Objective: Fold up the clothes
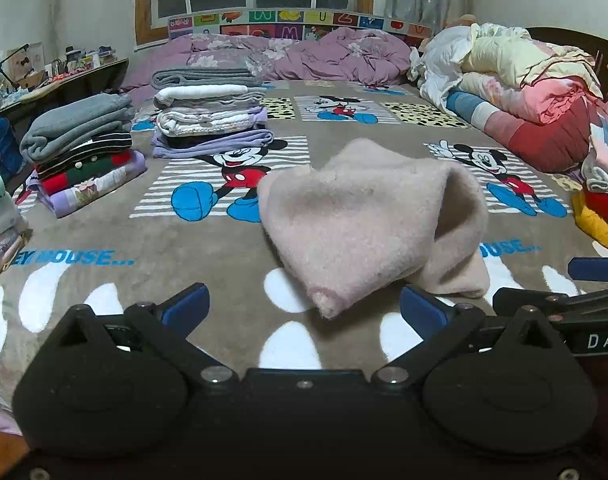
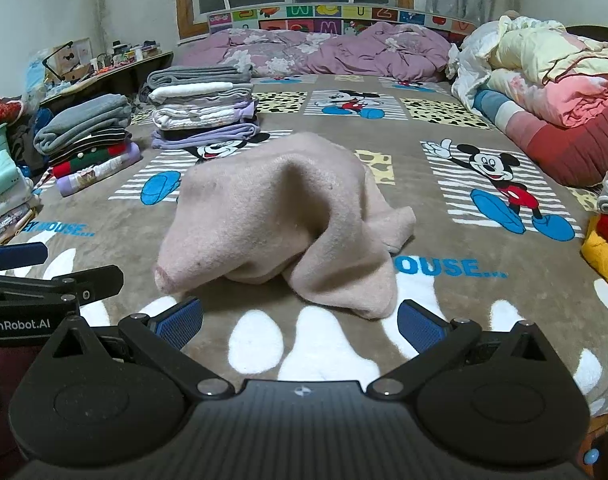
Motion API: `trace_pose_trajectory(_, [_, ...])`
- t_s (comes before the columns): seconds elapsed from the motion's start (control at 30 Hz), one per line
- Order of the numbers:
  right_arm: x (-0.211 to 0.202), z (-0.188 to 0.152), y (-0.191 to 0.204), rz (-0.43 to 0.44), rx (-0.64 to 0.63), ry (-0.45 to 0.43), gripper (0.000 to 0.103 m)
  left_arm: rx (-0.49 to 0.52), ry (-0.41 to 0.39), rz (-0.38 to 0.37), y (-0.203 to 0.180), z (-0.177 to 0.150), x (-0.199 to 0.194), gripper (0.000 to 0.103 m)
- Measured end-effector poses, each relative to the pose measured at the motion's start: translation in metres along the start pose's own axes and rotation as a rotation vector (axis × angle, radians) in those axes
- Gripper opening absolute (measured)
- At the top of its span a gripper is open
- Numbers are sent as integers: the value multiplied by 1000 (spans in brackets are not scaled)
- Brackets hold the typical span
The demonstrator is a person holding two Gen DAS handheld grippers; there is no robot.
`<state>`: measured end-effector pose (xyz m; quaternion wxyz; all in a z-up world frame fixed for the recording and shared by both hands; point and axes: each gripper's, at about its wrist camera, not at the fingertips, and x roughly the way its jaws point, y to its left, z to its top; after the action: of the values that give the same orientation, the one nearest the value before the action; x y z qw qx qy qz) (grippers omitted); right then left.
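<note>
Facing crumpled pink garment [image 1: 367,220], claws [image 1: 304,308] apart

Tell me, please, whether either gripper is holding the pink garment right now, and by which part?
Nothing is held. The left gripper and right gripper are both open, and the pink garment lies crumpled on the blanket ahead of them.

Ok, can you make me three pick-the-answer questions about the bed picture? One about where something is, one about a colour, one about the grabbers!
1. Where is the pink fleece garment?
A. on a folded stack
B. on the cartoon mouse blanket
C. on the shelf

2. What colour is the top item of the back folded stack?
A. grey
B. red
C. yellow

3. How are the left gripper and right gripper?
A. both open, empty
B. both clamped on cloth
C. one holding a sock

Answers: 1 B, it lies crumpled mid-blanket; 2 A, a grey fold tops it; 3 A, the blue pads stand apart, nothing between.
</note>
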<state>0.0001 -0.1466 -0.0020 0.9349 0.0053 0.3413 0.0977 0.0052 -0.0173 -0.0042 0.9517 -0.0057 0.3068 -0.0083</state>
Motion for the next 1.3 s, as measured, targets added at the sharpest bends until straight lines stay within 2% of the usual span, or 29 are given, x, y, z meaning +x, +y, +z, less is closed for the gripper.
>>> trace_pose_trajectory(0.6, [1,1,-1,9,1,-12,103,-5,-3,6,-2,1,2,103])
trace_pose_trajectory(0.93, [6,6,-21,80,61,-66,103,-17,20,-8,1,6,15,103])
trace_pose_trajectory(1.07, [13,7,-38,138,125,-87,103,-38,40,-32,4,9,25,103])
trace_pose_trajectory(1.3, [25,23,-59,237,160,-171,103,-114,49,-141,20,17,45,103])
